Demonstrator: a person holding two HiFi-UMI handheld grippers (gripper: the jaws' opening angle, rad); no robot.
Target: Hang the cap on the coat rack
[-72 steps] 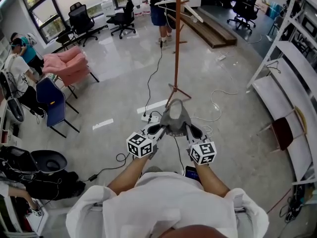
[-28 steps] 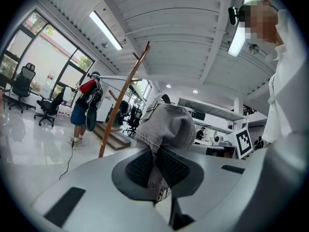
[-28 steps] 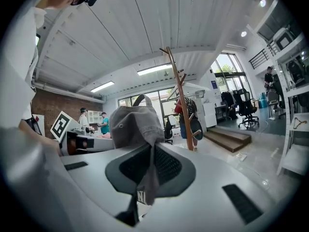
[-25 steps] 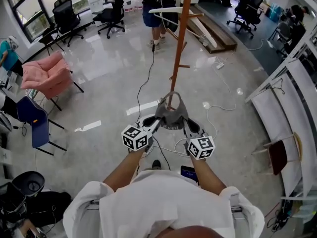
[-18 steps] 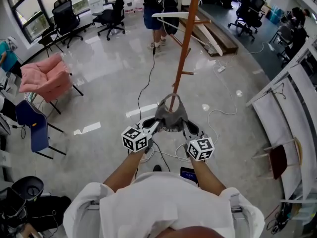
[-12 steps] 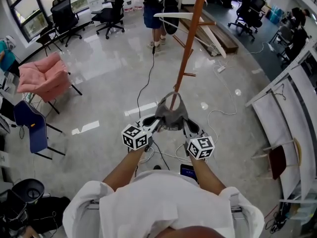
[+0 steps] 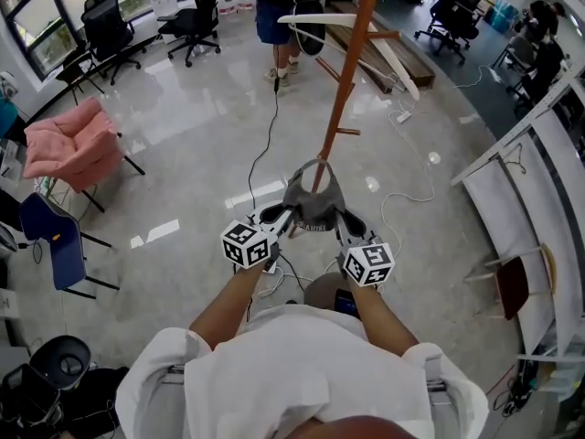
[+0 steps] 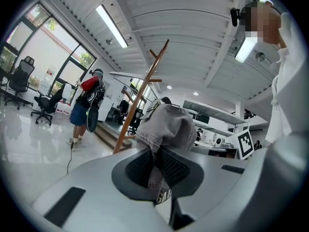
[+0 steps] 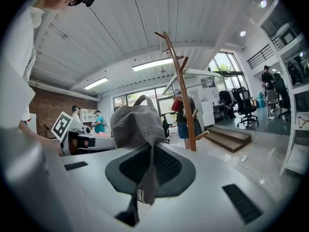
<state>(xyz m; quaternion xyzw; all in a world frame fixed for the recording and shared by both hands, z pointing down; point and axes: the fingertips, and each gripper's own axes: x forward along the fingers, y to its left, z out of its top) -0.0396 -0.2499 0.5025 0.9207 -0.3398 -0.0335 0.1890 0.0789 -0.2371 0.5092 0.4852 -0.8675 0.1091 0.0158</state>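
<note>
A grey cap [image 7: 309, 203] hangs between my two grippers in front of the person's chest, its back strap loop up by the pole. My left gripper [image 7: 281, 218] is shut on the cap's left edge [image 8: 164, 129], the fabric pinched between its dark pads. Clamped on the cap's right edge [image 9: 137, 124] the same way is my right gripper [image 7: 340, 221]. The wooden coat rack [image 7: 344, 80] stands just beyond the cap, its pole rising with short pegs; it also shows as a coat rack [image 8: 140, 93] ahead in the left gripper view and a coat rack [image 9: 181, 88] in the right one.
A person [image 7: 279, 16] stands behind the rack near office chairs [image 7: 192, 21]. Cables [image 7: 270, 126] run over the glossy floor. A pink armchair [image 7: 73, 144] and a blue chair [image 7: 50, 236] stand at left; white shelving [image 7: 539, 181] lines the right side.
Both grippers, still holding the cap, have moved closer to the coat rack; the pole now rises right behind the cap and looms larger.
</note>
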